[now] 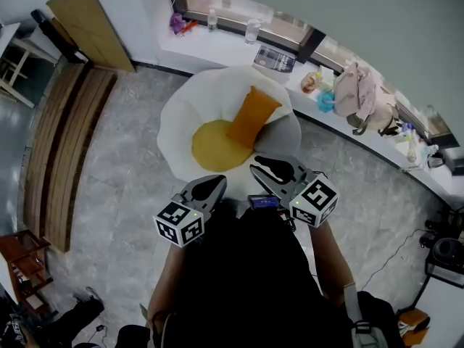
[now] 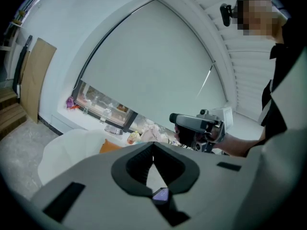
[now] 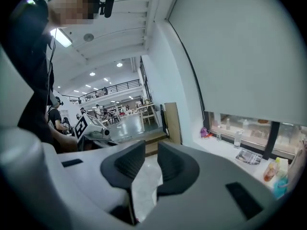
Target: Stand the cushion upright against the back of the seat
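A tall orange rectangular cushion (image 1: 252, 116) stands against the back of a white shell-shaped chair (image 1: 181, 114). Its long axis rises from the round yellow seat pad (image 1: 214, 147), which its lower end touches, toward the chair's rear rim. Nearer the person, clear of the chair's front edge, the left gripper (image 1: 214, 183) has its jaws pressed together and empty. The right gripper (image 1: 261, 169) shows a narrow gap with nothing in it. Behind the chair, a white window ledge (image 1: 225, 46) carries a glass (image 1: 252, 30), a magazine (image 1: 274, 59) and a pink bag (image 1: 359, 93).
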Tool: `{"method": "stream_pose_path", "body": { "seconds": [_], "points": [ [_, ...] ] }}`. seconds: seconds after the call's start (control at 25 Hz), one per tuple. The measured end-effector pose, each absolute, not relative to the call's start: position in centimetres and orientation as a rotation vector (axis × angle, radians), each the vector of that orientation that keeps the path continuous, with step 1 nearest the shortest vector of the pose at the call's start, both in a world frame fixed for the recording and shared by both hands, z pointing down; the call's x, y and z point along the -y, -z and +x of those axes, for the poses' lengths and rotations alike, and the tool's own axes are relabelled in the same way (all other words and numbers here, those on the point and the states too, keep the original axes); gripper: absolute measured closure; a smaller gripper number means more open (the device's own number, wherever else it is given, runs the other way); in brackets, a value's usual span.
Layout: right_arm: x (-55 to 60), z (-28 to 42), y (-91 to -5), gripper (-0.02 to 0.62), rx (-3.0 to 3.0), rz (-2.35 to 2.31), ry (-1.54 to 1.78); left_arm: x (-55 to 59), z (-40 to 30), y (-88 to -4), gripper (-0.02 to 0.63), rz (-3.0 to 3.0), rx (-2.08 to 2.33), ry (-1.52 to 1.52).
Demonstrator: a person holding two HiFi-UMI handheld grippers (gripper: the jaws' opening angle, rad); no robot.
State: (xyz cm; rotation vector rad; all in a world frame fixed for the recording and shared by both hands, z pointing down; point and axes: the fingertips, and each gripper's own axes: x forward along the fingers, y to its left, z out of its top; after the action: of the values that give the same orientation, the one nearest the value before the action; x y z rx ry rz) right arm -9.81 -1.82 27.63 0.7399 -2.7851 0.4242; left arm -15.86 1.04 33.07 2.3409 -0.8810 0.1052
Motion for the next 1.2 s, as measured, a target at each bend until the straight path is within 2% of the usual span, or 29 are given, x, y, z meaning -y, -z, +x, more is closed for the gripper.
{"method": "stream_pose_path", "body": {
  "seconds": [0.36,0.84,1.0,1.2],
  "points": [
    [-2.5,-2.3,-25.4,0.575,2.86,0.812,-0.5,-3.9,-6.7,-29.2,0.592,2.461,0.757,-0.151],
    [-11.8,9.9,-27.1,0.577,2.886,0.91,-0.688,-13.6,3.1,-30.4,0.592,2.407,0.735,-0.257],
    [-14.6,11.6,-29.0,0.577,2.882,0.869,-0.795,-16.6,4.3,-31.3,0.592,2.358,0.797,-0.262],
    [-16.7,10.2,-30.4,0.576,2.869,0.751,-0.841,-18.6,2.6,-31.3,0.592,2.316,0.923,-0.27]
  ]
}}
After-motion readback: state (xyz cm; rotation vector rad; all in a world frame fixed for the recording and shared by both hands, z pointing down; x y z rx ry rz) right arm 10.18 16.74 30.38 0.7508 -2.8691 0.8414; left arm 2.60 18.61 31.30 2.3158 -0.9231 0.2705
